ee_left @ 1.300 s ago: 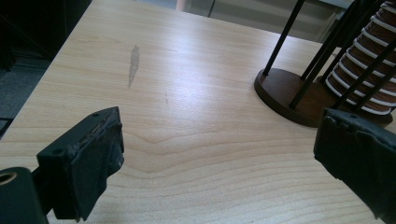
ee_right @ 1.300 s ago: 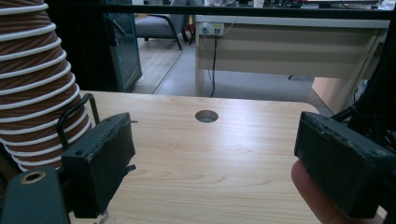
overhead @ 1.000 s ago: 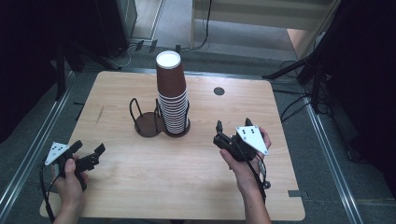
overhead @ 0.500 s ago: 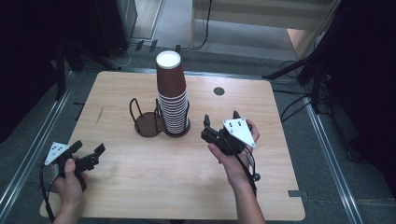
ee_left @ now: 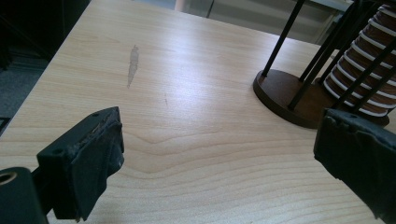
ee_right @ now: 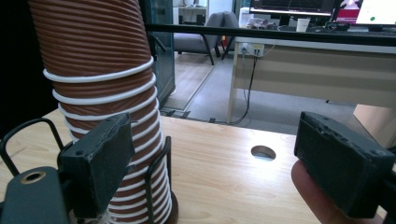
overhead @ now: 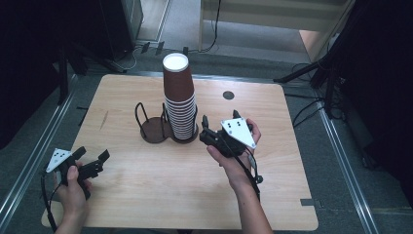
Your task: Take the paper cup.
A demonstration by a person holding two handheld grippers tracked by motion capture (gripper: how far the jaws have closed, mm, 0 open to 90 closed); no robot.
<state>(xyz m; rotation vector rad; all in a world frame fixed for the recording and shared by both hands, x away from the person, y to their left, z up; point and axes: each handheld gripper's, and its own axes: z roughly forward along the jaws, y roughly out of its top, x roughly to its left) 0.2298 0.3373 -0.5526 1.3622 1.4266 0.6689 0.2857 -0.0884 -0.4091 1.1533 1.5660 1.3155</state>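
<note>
A tall stack of upside-down brown paper cups [overhead: 179, 97] with white rims stands in the right ring of a black wire holder [overhead: 157, 130] at the table's middle. The holder's left ring is empty. My right gripper [overhead: 220, 118] is open just right of the stack, its jaws pointing at the lower cups. In the right gripper view the cups [ee_right: 102, 70] rise behind the left jaw, and nothing sits between the jaws of the gripper [ee_right: 219, 163]. My left gripper [overhead: 92, 153] is open near the front left corner. In its own view this gripper [ee_left: 224, 163] faces the holder base [ee_left: 285, 93].
A round cable hole [overhead: 228, 95] lies in the wooden table [overhead: 146, 190] behind the right gripper. A faint grey smear [overhead: 103, 119] marks the left part. Metal floor rails run along both sides. A desk and chairs stand beyond the far edge.
My right gripper has moved left and forward, from the table's right part up to the cup stack. The left gripper has stayed put.
</note>
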